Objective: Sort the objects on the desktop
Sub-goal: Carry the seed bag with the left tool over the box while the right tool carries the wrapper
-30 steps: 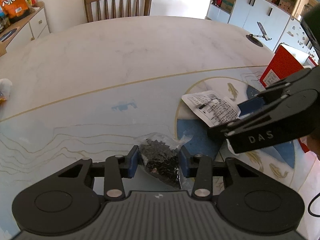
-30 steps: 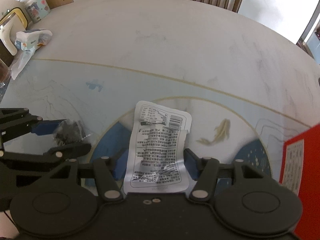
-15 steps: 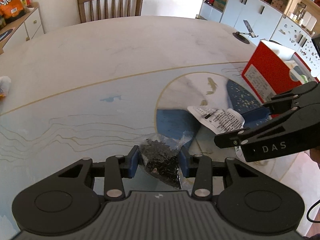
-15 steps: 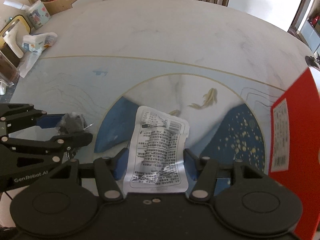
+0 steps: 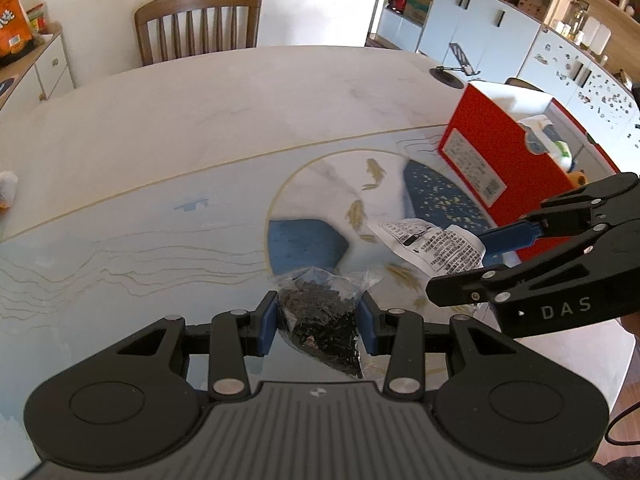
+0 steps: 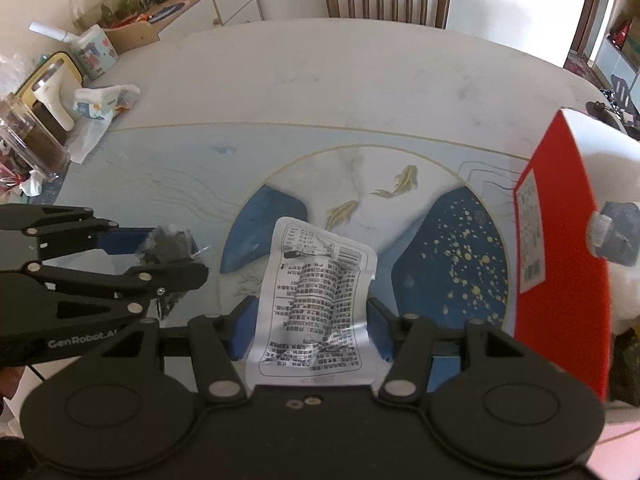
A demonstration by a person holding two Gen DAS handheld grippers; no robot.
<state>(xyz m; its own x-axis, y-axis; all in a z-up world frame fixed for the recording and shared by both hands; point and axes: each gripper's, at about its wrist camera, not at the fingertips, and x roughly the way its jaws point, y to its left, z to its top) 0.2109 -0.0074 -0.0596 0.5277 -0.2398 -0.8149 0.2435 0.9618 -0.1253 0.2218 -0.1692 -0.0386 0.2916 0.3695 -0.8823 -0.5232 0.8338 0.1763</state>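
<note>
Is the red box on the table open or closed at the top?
Open: the red box has a raised white flap, with items visible inside.

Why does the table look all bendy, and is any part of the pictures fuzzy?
Both wrist views use fisheye lenses, which curve the table edge. In the right wrist view the red box is smeared at the edge; the white packet stays sharp. In the left wrist view the window glares white.
</note>
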